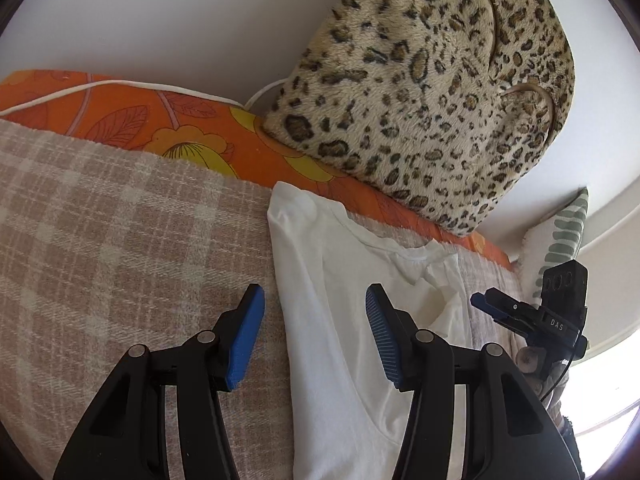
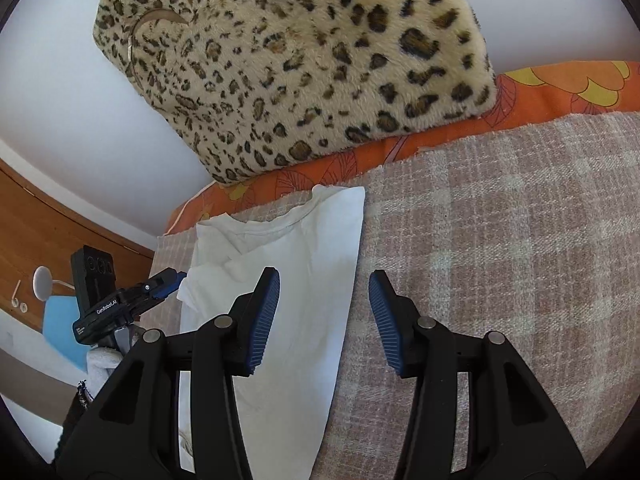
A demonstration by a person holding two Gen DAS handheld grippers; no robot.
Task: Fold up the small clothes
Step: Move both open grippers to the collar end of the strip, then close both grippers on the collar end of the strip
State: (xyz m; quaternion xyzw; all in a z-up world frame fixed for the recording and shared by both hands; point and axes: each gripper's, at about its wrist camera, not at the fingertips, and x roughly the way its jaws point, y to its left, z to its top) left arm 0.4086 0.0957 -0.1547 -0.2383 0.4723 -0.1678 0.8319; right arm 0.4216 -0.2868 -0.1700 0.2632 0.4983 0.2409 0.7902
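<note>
A small white T-shirt (image 1: 340, 300) lies on a beige checked blanket (image 1: 120, 240), folded lengthwise into a narrow strip with its neckline towards the far side. My left gripper (image 1: 316, 332) is open and empty, hovering over the shirt's left edge. In the right wrist view the same shirt (image 2: 296, 280) lies left of centre. My right gripper (image 2: 324, 316) is open and empty, straddling the shirt's right edge. Each gripper shows in the other's view: the right one (image 1: 520, 316) at the shirt's far side, the left one (image 2: 132, 300) at the shirt's left side.
A leopard-print cushion (image 1: 432, 92) leans on the white wall behind the shirt, on an orange floral sheet (image 1: 180, 120). A green-patterned pillow (image 1: 560, 232) sits at the right. Wooden furniture (image 2: 60, 232) stands beyond the bed's left edge.
</note>
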